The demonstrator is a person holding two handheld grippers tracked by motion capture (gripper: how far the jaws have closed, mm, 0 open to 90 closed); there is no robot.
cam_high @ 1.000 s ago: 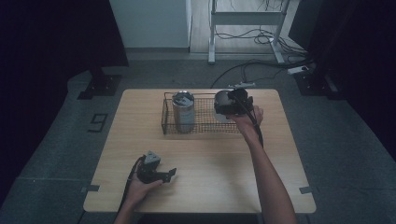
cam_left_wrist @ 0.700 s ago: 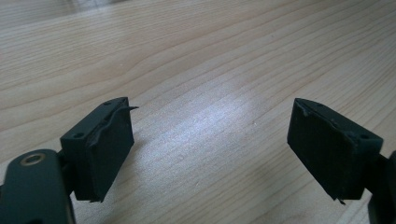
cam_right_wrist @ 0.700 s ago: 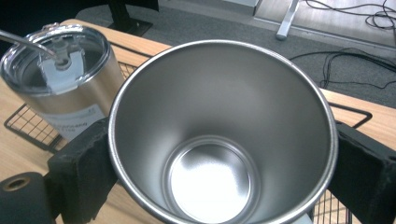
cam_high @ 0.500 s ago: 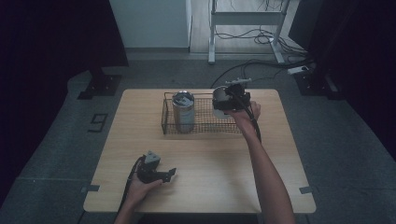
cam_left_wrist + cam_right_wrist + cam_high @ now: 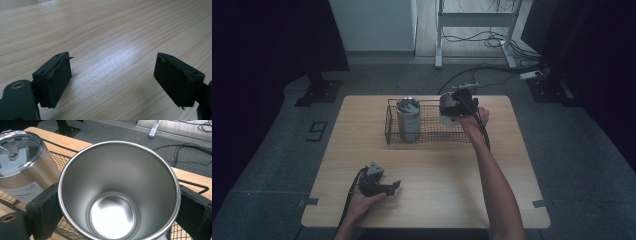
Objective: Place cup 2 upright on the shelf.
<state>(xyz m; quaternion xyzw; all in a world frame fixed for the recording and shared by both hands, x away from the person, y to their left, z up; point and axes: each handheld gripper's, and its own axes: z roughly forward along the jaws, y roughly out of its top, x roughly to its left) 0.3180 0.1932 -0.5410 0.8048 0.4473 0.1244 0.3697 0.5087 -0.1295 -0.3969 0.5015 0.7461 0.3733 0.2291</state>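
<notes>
Two steel cups on show, both at the wire basket point(image 5: 430, 134) toward the far side of the wooden table point(image 5: 512, 200). Right gripper point(image 5: 451, 111) has its jaws clamped on the outside of an open steel cup point(image 5: 446, 110), one black jaw each side of the rim. From the high view the cup sits over the basket's right end, above the mesh, tilted a bit toward the person. Can't tell whether its base touches the mesh. In the right gripper view you look straight down into the cup point(image 5: 117, 192): bare inside, shiny round bottom, no lid. Basket mesh shows under & around it.

Second cup, a lidded tumbler point(image 5: 408, 119), stands upright in the basket's left part, well apart from the held one. Right gripper view shows it at upper left point(image 5: 25, 172) w/ a clear lid and a white label low on its side (print too small to read).

Left gripper point(image 5: 388, 188) is near the front edge of the table, left of centre, in the person's left hand point(image 5: 362, 200), low over the wood. Its jaws stand wide apart w/ nothing between them; the left gripper view has just bare wood grain in the gap point(image 5: 112, 72). It's a long way from the basket.

Right forearm point(image 5: 492, 175) stretches diagonally from the bottom edge up to the basket. Black cable trails back from the right gripper along the arm. Floor around the table is grey.
</notes>
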